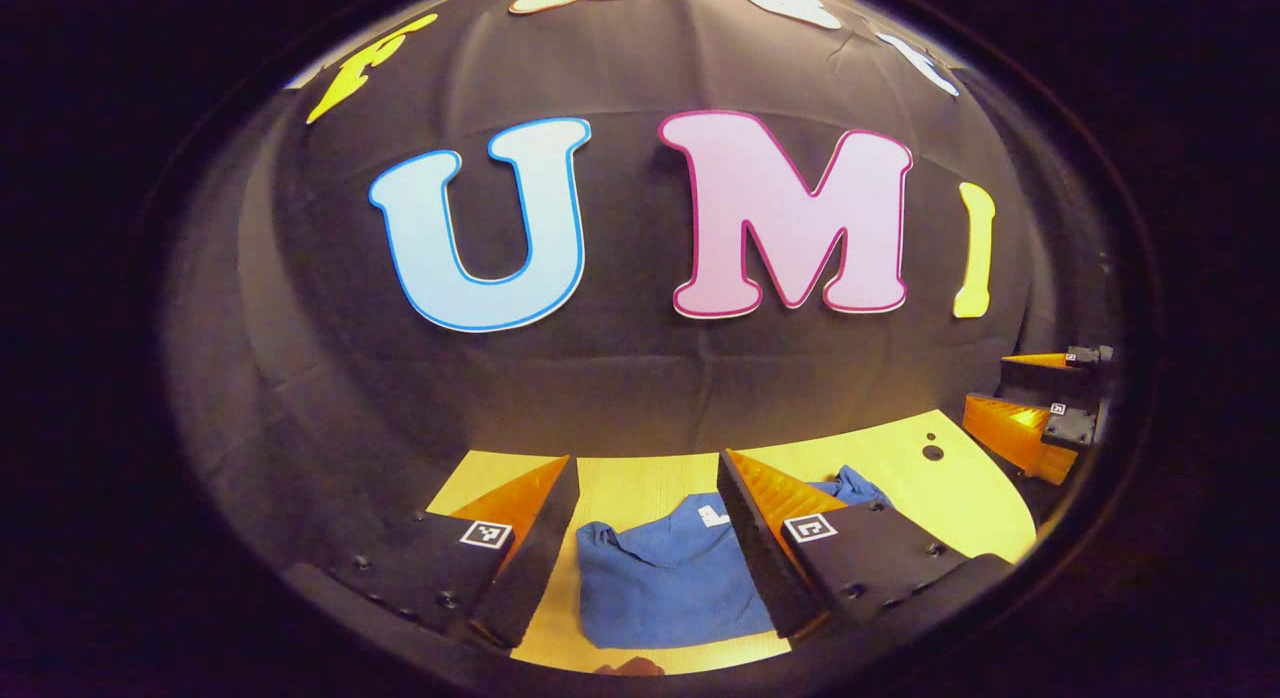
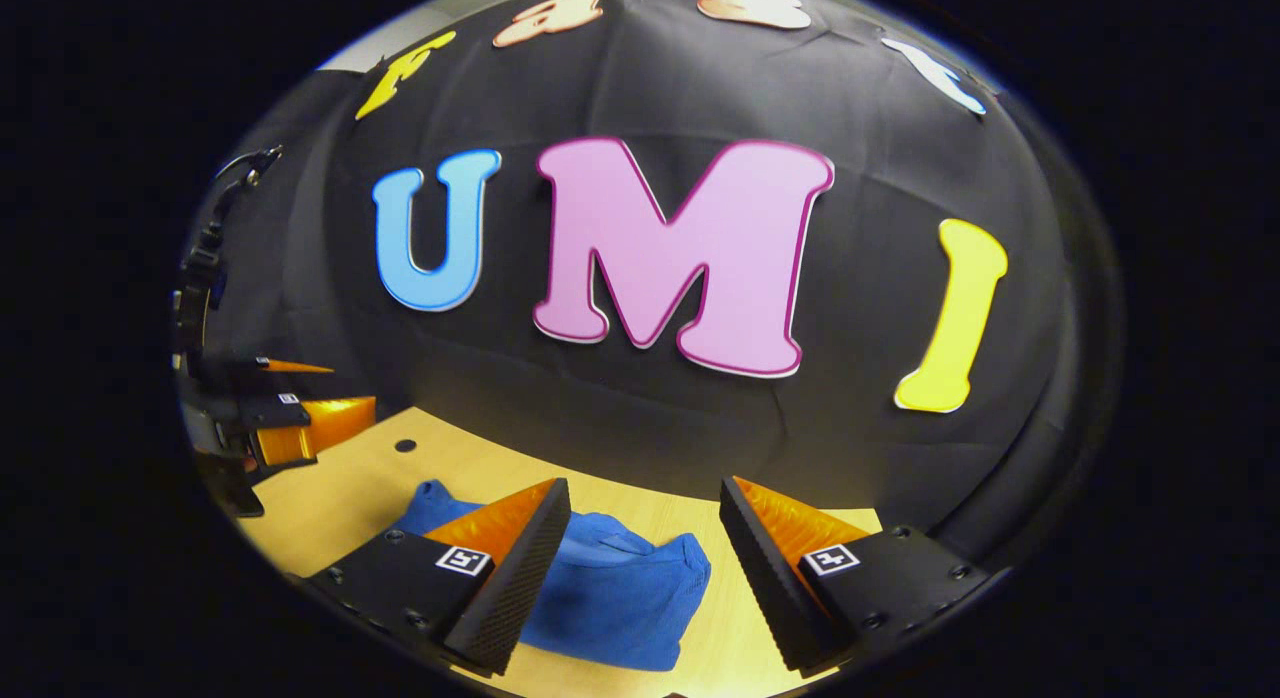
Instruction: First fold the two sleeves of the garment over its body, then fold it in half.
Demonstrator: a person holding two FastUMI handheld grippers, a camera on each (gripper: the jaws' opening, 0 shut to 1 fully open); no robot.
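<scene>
1. One garment (image 1: 665, 578), blue, lies crumpled and bunched on the table (image 1: 960, 488). In the left gripper view it sits at 6 o'clock, between that gripper's two fingers, with one small white tag near its top edge.
2. In the right gripper view the same garment (image 2: 610, 593) lies at about 6 o'clock, partly hidden behind the finger on the 7 o'clock side.
3. Two grippers are in use. The left gripper (image 1: 648, 523) is spread wide, two fingers well apart, nothing between them touching either one. It hangs above the garment, clear of the cloth.
4. The right gripper (image 2: 645, 548) is also spread wide, its two fingers apart and pinching nothing. It too hangs above the table, over the garment's edge.
5. Each gripper also shows far off in the other's view: the right one at 3 o'clock in the left gripper view, the left one at 9 o'clock in the right gripper view, both with fingers apart.
6. One table (image 2: 330, 498), pale wood. One small dark hole (image 1: 932, 452) shows in its top at about 4 o'clock in the left gripper view, and the same hole (image 2: 405, 445) at 8 o'clock in the right gripper view.
7. One black cloth wall (image 1: 620, 378) rises behind the table.
</scene>
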